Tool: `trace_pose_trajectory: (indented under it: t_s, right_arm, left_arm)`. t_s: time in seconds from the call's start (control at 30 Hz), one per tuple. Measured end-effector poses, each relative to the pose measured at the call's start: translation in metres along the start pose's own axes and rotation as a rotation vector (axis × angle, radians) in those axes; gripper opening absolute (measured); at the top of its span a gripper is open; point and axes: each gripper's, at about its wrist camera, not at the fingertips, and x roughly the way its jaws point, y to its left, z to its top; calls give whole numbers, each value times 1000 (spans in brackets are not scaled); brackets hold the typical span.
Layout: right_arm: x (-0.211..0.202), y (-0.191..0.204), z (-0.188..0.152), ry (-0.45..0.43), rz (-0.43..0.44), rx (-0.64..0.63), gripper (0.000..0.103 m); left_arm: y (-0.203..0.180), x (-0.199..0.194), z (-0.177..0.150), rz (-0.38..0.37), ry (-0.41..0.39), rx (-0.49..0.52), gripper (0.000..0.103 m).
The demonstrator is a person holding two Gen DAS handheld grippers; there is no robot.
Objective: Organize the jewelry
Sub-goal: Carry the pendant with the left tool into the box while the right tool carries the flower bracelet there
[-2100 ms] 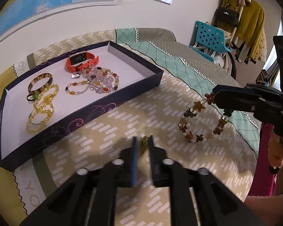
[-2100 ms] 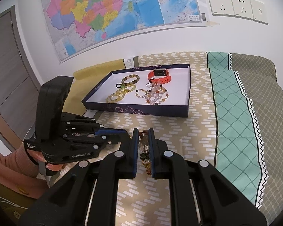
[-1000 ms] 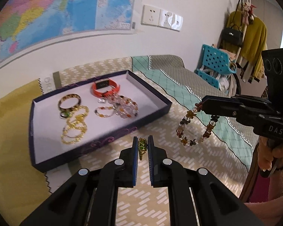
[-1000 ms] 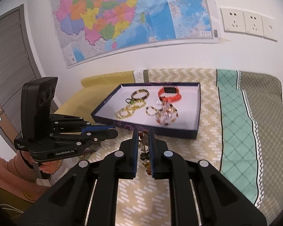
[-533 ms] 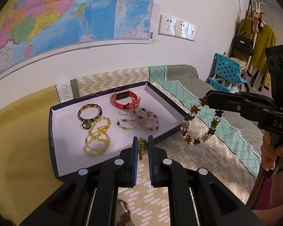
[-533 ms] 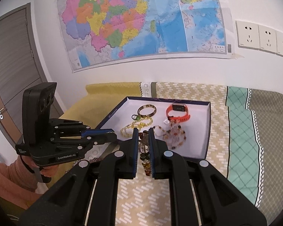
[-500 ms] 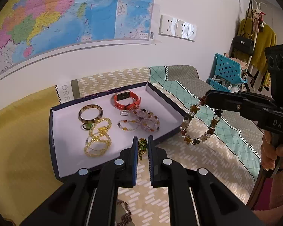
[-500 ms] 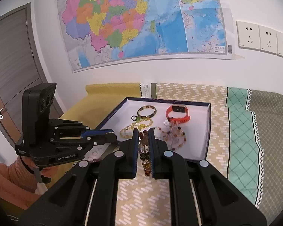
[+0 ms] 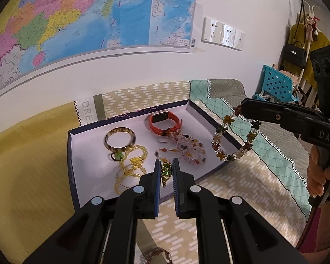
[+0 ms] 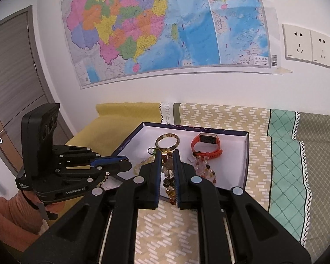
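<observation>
In the left wrist view my left gripper [image 9: 165, 169] is shut on a small green beaded piece [image 9: 166, 171], just above the near edge of the navy tray [image 9: 70, 165]. To the right, my right gripper [image 9: 242, 108] is shut on a flower-bead bracelet [image 9: 235, 140] that hangs over the tray's right corner. Inside the tray lie an orange watch [image 9: 165, 123], a tortoiseshell bangle [image 9: 120, 139], yellow bead bracelets [image 9: 132, 165] and mixed bead bracelets [image 9: 182, 147]. The right wrist view shows my right gripper [image 10: 167, 154] with the bracelet [image 10: 168, 176] between its pads, and the left gripper [image 10: 128, 164] at the left.
The tray [image 10: 245, 160] rests on a patterned bedspread [image 10: 281, 154] against a wall with a map [image 10: 165, 28] and sockets [image 10: 301, 44]. A grey door [image 10: 8, 77] is at the left; a blue chair [image 9: 275, 85] and hung clothes stand to the right. A brown chain [image 9: 156, 255] lies on the cover below my left gripper.
Both grippers have risen and travelled towards the tray, each keeping its piece. The tray now sits right under the fingertips; the bracelet hangs over the tray's corner.
</observation>
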Motion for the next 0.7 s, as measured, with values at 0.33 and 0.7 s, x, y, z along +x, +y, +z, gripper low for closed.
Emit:
trace_pose_trajectory:
  t_s: [0.33,0.7]
  right_arm:
    - [25,-7,6,29,17,18,11]
    - [54,-19,11,63,33,50,11]
  left_arm:
    - [21,19,10,22,33,-22,9]
    - [33,49,14,43,91,-28,9]
